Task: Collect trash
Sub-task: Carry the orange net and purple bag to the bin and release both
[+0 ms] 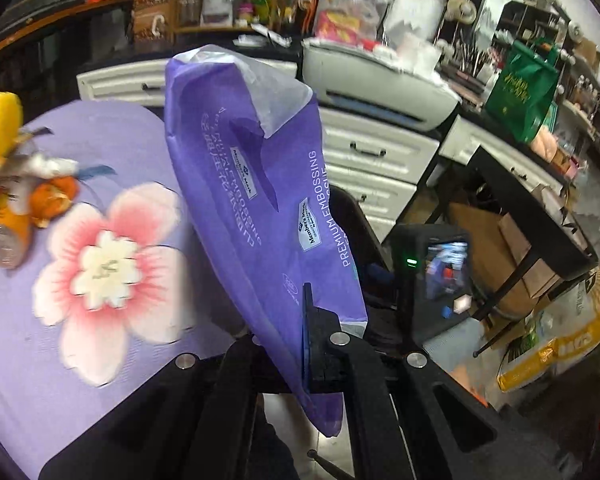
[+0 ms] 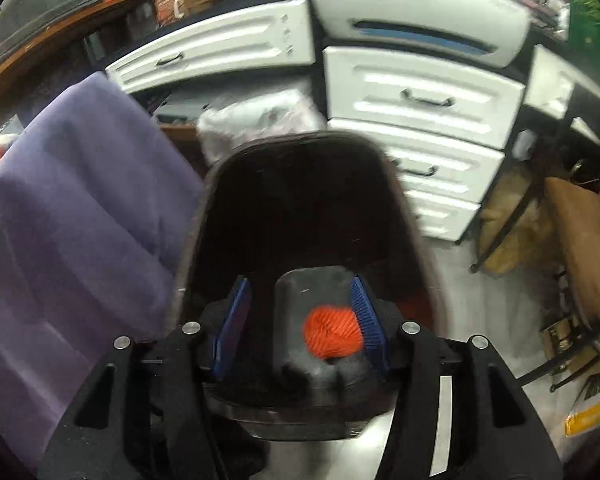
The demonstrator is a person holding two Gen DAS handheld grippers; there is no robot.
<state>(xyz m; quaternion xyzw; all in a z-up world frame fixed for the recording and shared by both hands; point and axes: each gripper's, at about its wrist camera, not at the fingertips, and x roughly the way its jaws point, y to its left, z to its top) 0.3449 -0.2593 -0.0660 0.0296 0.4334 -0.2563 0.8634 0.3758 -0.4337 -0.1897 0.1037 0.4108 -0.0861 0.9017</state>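
The left gripper [image 1: 300, 344] is pressed shut on a purple plastic wrapper [image 1: 256, 184], pinching it near one end. The wrapper is thin, creased film with white print and a torn white inner lining at its top. Its long axis runs up and away from the jaws, leaning slightly left in the left wrist view. It hangs beside the purple flowered tablecloth [image 1: 80, 280], near the table edge.

The right gripper [image 2: 300, 324] has its jaws spread, with ribbed blue pads [image 2: 366, 320] well apart and pressing on nothing. It points down into a black bin [image 2: 296, 208], a smooth, dark, round-cornered container standing just beside the draped cloth. An orange ball of netting [image 2: 332, 332] sits between the pads in the picture, close against the right pad; it appears to lie free over a dark moulded tray [image 2: 312, 288] inside the bin.

The bin lies below and to the right of the wrapper, partly hidden behind it. The left hand probably needs to carry the wrapper that way before release. The right hand is nearer the bin.
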